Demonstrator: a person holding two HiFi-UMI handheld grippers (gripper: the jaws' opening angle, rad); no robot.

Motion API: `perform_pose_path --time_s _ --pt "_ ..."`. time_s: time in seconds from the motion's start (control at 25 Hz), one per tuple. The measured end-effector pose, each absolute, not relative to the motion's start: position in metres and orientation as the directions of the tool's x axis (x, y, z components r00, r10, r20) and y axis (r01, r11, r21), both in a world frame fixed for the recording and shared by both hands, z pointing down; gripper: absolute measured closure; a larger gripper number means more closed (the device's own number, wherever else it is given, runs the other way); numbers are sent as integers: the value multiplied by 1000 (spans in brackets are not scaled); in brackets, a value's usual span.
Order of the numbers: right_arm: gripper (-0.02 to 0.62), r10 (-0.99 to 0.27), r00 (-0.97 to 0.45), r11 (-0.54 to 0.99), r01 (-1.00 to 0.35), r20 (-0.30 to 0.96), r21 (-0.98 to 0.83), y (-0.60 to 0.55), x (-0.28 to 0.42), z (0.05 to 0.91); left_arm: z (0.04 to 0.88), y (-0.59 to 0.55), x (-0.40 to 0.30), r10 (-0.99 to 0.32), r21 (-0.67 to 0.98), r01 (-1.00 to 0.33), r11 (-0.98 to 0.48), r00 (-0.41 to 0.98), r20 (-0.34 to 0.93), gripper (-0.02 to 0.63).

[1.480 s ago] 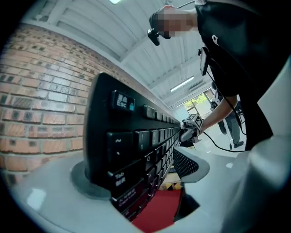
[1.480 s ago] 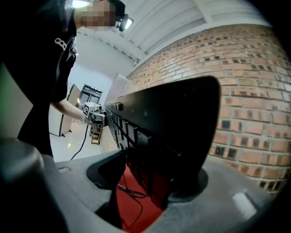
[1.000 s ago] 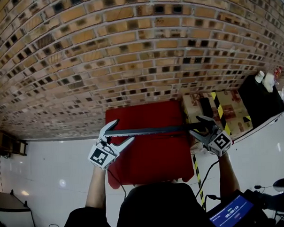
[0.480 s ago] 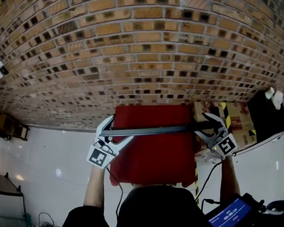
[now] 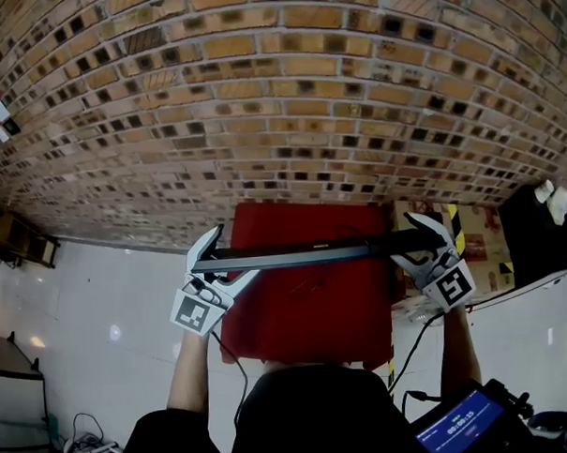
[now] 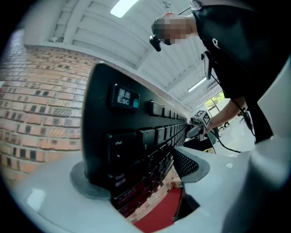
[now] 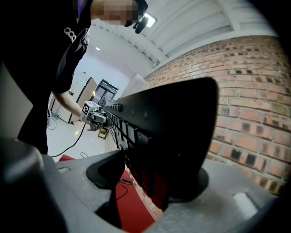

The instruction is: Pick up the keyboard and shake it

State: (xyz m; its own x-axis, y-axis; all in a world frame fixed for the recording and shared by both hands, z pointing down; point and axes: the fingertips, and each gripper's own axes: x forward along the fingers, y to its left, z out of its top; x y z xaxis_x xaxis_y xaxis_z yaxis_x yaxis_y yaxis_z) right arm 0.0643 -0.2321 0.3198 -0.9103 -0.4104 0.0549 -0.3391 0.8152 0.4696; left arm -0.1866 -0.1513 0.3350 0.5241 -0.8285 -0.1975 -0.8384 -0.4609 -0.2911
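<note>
Right, the keyboard (image 5: 303,255) is hanging in the air, clear of the red tabletop (image 5: 306,314). It is running edge-on from nine o'clock to three o'clock across the head view. The left gripper (image 5: 234,255) is clamping the nine o'clock end, its jaws spread wide across the board's depth and pressing on it. The right gripper (image 5: 411,240) is gripping the three o'clock end the same way, sitting slightly nearer the brick wall (image 5: 278,99). Both forearms (image 5: 188,366) are reaching forward from the body, and the marker cubes (image 5: 195,312) are facing the head camera.

Writing now: the left gripper view is showing key legends that the head view is not giving. "ESC" is on the corner key (image 6: 123,97), a tilde is on the key below it, and what looks like "Tab" is on the next. Print on the blue screen (image 5: 461,423) at five o'clock is too small to read. The right gripper view is looking along the key rows to the other gripper at the far end, with ceiling lights (image 7: 149,19) glowing above.
</note>
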Motion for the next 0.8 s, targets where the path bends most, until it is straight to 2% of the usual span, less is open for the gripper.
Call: perform_pose_path --time_s 0.2,0.48,0.56,0.64,0.8 --pt "319 -404 -913 773 -372 -52 514 -221 38 275 333 -151 -210 -843 -211 -896 -392 441 -308 139" --pt "321 -404 -913 771 -370 -53 519 -217 27 260 332 -151 -214 -835 -155 -905 -397 426 -349 138" --pt "321 -440 -898 739 -342 31 581 -210 29 258 322 -144 -218 -824 -153 -908 -390 419 -382 135" --pt "321 -464 -875 664 -241 137 708 -201 30 251 305 -134 -224 -805 -152 -913 -379 407 -432 132" --pt "321 -438 -894 594 -210 94 776 -193 20 219 287 -129 -232 -786 -160 -923 -350 383 -486 132"
